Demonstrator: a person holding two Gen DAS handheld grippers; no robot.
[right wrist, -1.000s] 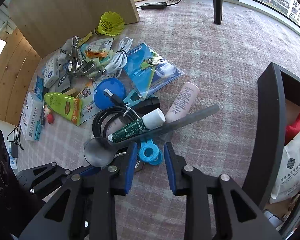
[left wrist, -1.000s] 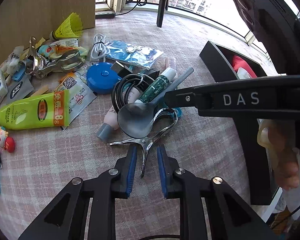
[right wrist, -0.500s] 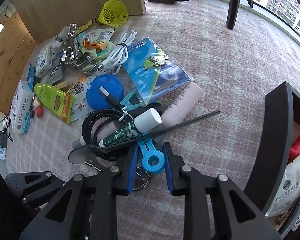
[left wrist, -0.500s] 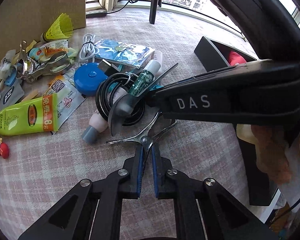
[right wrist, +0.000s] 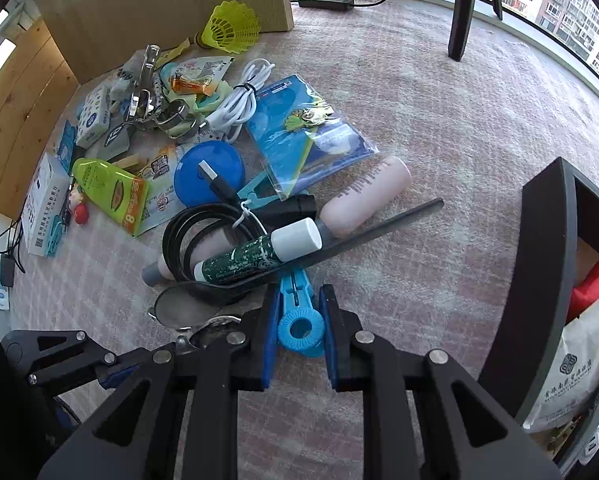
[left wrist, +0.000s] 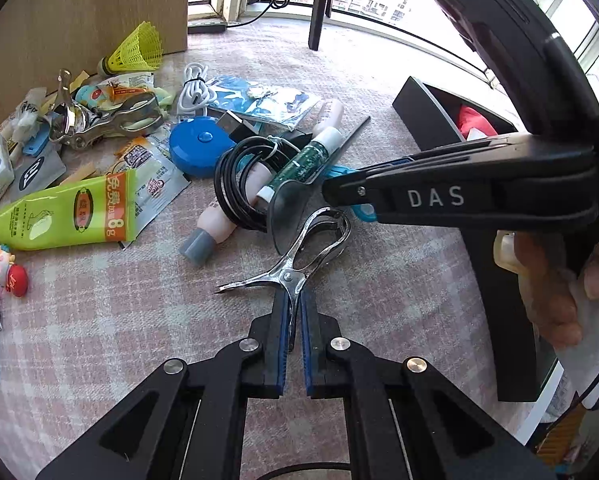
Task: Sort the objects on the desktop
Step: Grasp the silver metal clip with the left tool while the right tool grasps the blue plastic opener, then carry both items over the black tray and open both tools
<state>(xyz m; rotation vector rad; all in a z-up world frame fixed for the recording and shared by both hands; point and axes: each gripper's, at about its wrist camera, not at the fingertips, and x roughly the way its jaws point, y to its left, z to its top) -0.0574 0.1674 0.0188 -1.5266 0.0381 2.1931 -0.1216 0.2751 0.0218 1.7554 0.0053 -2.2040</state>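
A metal spring clip [left wrist: 299, 256] lies on the pink checked cloth, and my left gripper [left wrist: 293, 300] is shut on one of its handles. In the right wrist view a blue plastic clip [right wrist: 299, 324] sits between the fingers of my right gripper [right wrist: 299, 320]. The jaws are closing and the pads touch its toothed ring on both sides. In the left wrist view the right gripper [left wrist: 339, 196] reaches in from the right, just above the metal clip's loop. A dark grey spoon [right wrist: 339, 240] and a green tube with a white cap [right wrist: 255, 256] lie just beyond the blue clip.
A pile lies behind: a black cable coil [right wrist: 195, 236], a pink bottle [right wrist: 363, 204], a blue tape measure [right wrist: 195, 168], a blue packet [right wrist: 307, 140], a yellow shuttlecock [right wrist: 231, 28]. A black open box [right wrist: 539, 280] stands at the right, a wooden board [right wrist: 139, 8] at the back left.
My left gripper has closed onto the metal clip's handle. My right gripper has come down around the blue clip and narrowed. The grey spoon has tipped onto its edge.
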